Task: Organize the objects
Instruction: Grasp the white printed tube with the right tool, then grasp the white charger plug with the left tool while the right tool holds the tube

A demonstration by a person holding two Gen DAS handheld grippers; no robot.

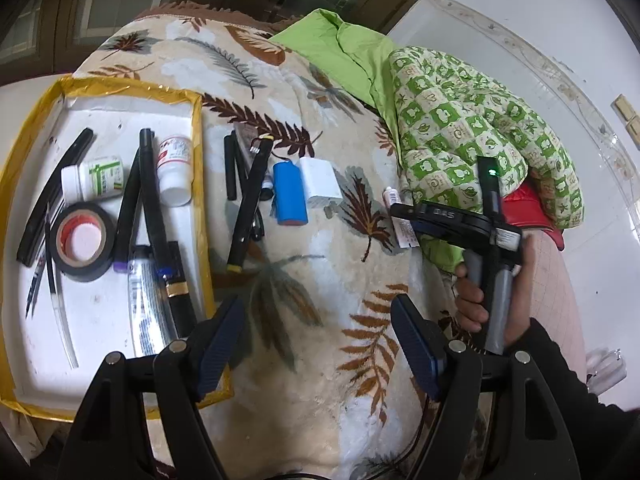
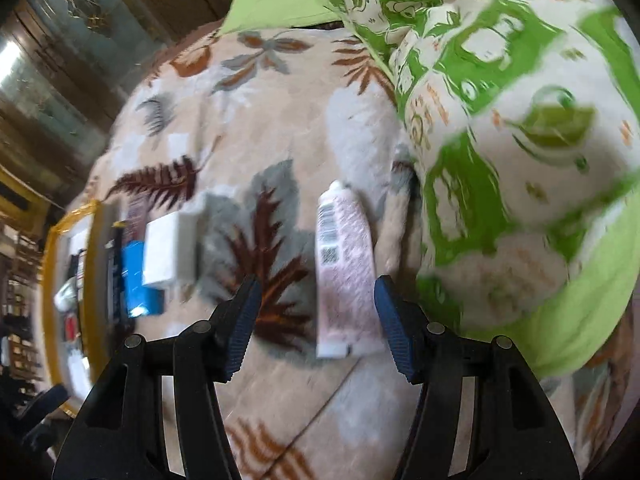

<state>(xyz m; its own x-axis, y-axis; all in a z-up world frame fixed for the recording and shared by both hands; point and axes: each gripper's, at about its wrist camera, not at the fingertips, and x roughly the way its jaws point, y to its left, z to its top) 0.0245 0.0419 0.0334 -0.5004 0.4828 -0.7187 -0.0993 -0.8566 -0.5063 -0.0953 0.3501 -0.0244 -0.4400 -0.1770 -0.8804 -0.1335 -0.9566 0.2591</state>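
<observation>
Item: pink tube point(image 2: 344, 268), lying on leaf-print blanket point(image 2: 256, 120) beside green quilt point(image 2: 500, 140). Right gripper point(image 2: 316, 320) fingers spreading wide, straddling it; left gripper point(image 1: 316, 344) spread, empty. Advice: centre tube before closing, then carry to tray point(image 1: 36, 128).

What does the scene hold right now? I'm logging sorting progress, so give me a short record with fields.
surface: leaf-print blanket
tray: tape roll, two white bottles, pens
still on blanket: blue battery, white charger, pink tube
left gripper: open, empty
right gripper: open, pink tube between fingers, not gripped
</observation>
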